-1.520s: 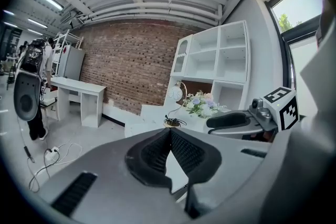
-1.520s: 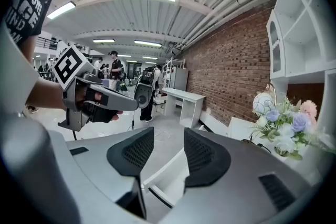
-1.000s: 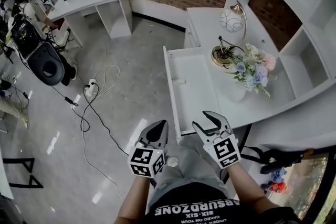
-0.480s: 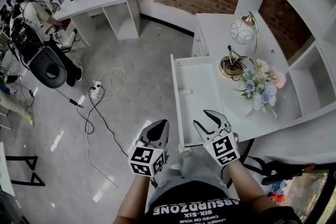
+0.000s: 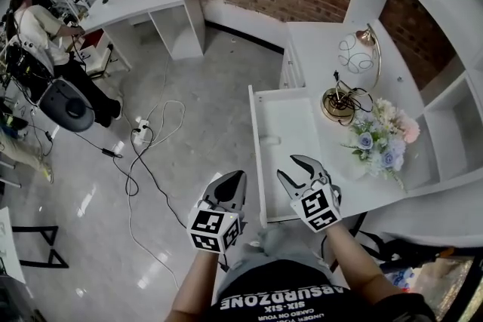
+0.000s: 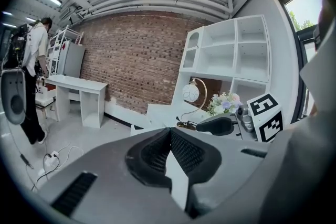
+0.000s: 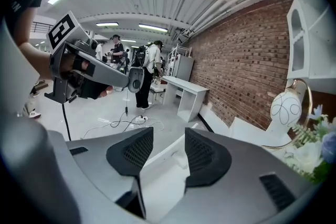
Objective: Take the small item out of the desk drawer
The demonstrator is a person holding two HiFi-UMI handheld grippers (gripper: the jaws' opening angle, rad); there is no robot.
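Note:
The white desk drawer (image 5: 257, 162) stands pulled out toward me. A small white item (image 5: 270, 139) lies on its floor near the left wall; the right gripper view shows this small item (image 7: 180, 159) between the jaws, farther off. My right gripper (image 5: 289, 168) hovers open over the drawer's near end, nothing between its pads (image 7: 136, 152). My left gripper (image 5: 236, 179) is shut and empty, held over the floor left of the drawer. Its pads (image 6: 157, 152) meet in the left gripper view.
On the desk top beside the drawer stand a gold lamp (image 5: 353, 60) with a white globe and a bunch of flowers (image 5: 381, 136). White shelves rise on the right. Cables and a power strip (image 5: 139, 133) lie on the floor. A person (image 5: 38, 26) sits by another white desk (image 5: 143, 4).
The head view has swung, so the drawer and desk now sit lower and nearer the grippers. The right gripper's tips now overlap the drawer's near end. Neither gripper's jaws have changed.

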